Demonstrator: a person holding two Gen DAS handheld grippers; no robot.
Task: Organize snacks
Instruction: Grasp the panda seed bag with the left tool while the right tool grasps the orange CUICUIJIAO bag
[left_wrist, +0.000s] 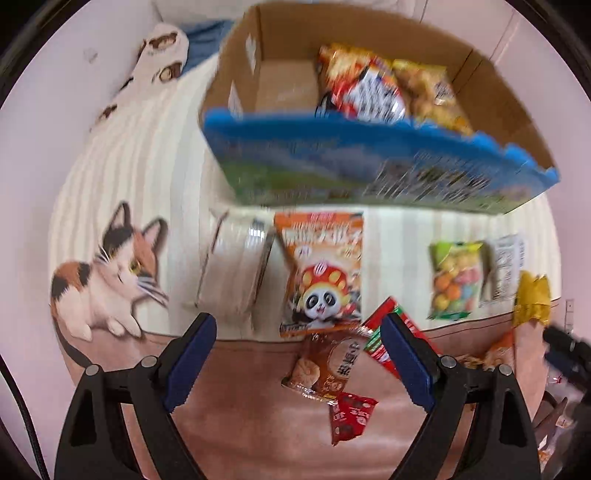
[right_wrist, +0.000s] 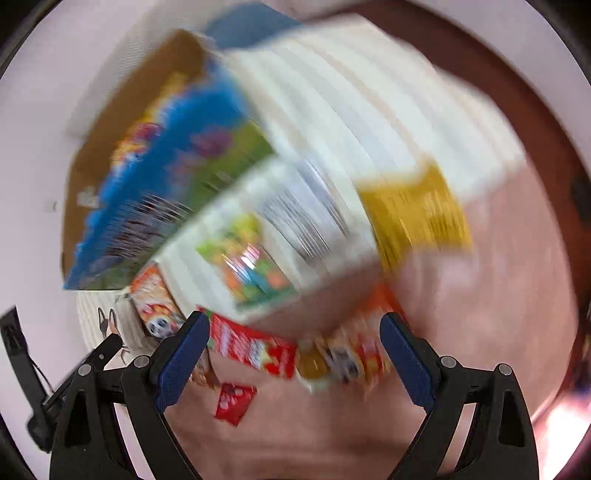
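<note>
Cat-print rug (left_wrist: 110, 280); panda snack packet (left_wrist: 321, 273), writing blurred, unreadable; left hand-held gripper (left_wrist: 299, 332), right hand-held gripper (right_wrist: 295, 332) spread apart, empty.

Home floor: cat-print rug (left_wrist: 110, 273), cardboard box (left_wrist: 369, 166), snack packets (left_wrist: 321, 273) scattered about.

We see our left gripper (left_wrist: 299, 328) at the bottom of the left wrist view, its two black arms rising from the lower corners and its blue-padded fingers (left_wrist: 194, 358) spread wide apart, nothing pressed between them. It points steeply downward. In the right wrist view, our right gripper (right_wrist: 295, 328) fills the bottom of the frame the same way, blue pads (right_wrist: 406, 362) held far apart and empty. At the right edge of the left view, a dark blurred part of it shows.
</note>
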